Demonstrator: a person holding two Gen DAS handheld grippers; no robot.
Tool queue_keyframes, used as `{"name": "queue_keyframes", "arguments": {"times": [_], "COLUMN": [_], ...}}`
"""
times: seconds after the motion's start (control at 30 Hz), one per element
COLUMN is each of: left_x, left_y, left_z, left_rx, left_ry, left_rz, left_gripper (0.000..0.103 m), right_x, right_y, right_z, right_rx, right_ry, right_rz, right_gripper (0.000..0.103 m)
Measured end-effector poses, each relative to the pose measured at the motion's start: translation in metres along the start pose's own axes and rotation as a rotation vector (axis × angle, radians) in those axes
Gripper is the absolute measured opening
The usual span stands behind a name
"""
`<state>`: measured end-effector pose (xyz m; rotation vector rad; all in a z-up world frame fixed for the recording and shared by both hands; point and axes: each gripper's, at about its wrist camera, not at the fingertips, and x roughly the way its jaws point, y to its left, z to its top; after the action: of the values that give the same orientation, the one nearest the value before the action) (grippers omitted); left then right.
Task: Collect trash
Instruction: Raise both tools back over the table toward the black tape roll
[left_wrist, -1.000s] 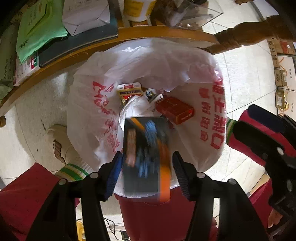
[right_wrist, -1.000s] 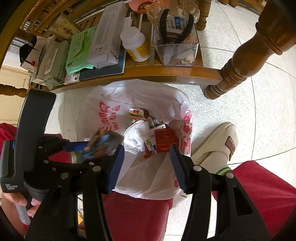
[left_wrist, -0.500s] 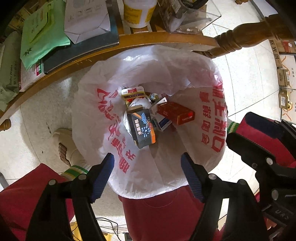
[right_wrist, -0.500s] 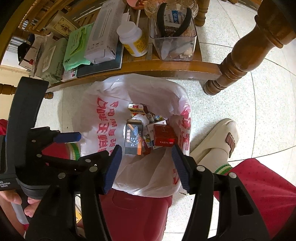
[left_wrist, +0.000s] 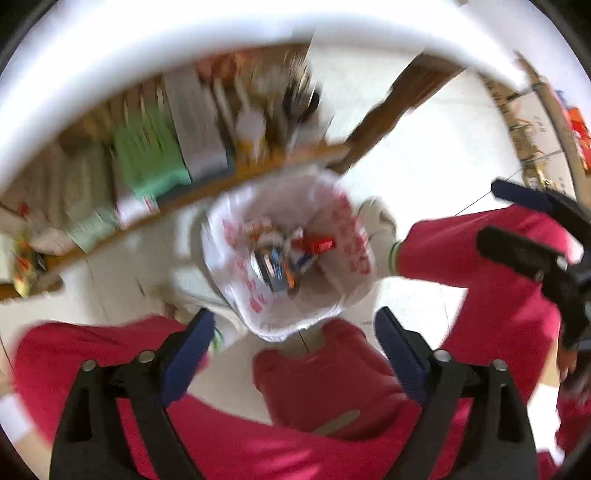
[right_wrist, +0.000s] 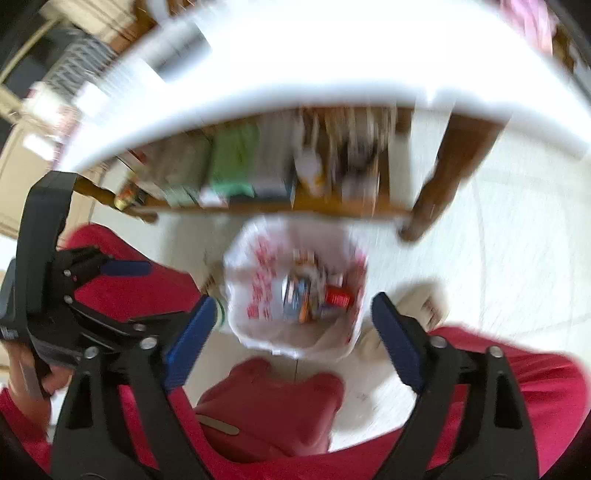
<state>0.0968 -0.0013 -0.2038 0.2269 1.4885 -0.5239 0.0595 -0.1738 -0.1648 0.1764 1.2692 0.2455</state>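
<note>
A white plastic bag with red print stands open on the floor below both grippers. Inside lie a dark blue-and-orange box, a red box and other small packs. My left gripper is open and empty, high above the bag. My right gripper is open and empty, also high above it. Both views are blurred by motion.
A wooden low shelf with boxes, a green pack and a bottle lies behind the bag. A white tabletop edge arcs across the top. Red-clad legs and slippered feet flank the bag on the tiled floor.
The left gripper let go of the dark box, which dropped into the bag. Both grippers then rose fast and far; the bag looks much smaller and the white tabletop edge came into view.
</note>
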Motion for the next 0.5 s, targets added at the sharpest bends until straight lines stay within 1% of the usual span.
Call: {"name": "queue_keyframes", "arguments": {"times": [0.03, 0.07, 0.17, 0.2, 0.23, 0.33, 0.37, 0.4, 0.43, 0.47, 0.5], "left_x": [-0.02, -0.047, -0.102, -0.117, -0.129, -0.165, -0.175, -0.181, -0.187, -0.19, -0.192], "left_y": [-0.002, -0.001, 0.006, 0.01, 0.013, 0.023, 0.025, 0.027, 0.026, 0.025, 0.025], "left_z": [0.005, 0.015, 0.048, 0.06, 0.071, 0.105, 0.117, 0.126, 0.138, 0.143, 0.15], "left_rx": [0.02, 0.043, 0.07, 0.064, 0.056, 0.027, 0.016, 0.014, 0.023, 0.033, 0.042], "left_ry": [-0.03, -0.065, -0.165, -0.18, -0.187, -0.182, -0.178, -0.175, -0.171, -0.166, -0.155], "left_rz": [0.015, 0.062, 0.236, 0.277, 0.287, 0.206, 0.192, 0.194, 0.204, 0.213, 0.219], "left_gripper": [0.093, 0.093, 0.093, 0.093, 0.093, 0.093, 0.093, 0.093, 0.093, 0.093, 0.093], "right_x": [-0.026, -0.047, -0.1, -0.119, -0.137, -0.186, -0.213, -0.224, -0.224, -0.238, -0.238], "right_y": [0.002, 0.004, 0.004, 0.003, 0.001, -0.004, -0.01, -0.013, -0.013, -0.024, -0.024], "right_z": [0.008, 0.017, 0.045, 0.058, 0.071, 0.112, 0.141, 0.158, 0.158, 0.186, 0.186], "right_rx": [-0.024, -0.044, -0.087, -0.097, -0.103, -0.12, -0.124, -0.13, -0.13, -0.123, -0.123], "right_ry": [-0.052, -0.096, -0.197, -0.23, -0.257, -0.31, -0.336, -0.337, -0.337, -0.354, -0.354], "right_rz": [-0.007, -0.016, -0.038, -0.048, -0.052, -0.031, -0.035, -0.043, -0.043, -0.071, -0.071], "right_gripper": [0.092, 0.093, 0.094, 0.094, 0.094, 0.096, 0.096, 0.096, 0.096, 0.096, 0.096]}}
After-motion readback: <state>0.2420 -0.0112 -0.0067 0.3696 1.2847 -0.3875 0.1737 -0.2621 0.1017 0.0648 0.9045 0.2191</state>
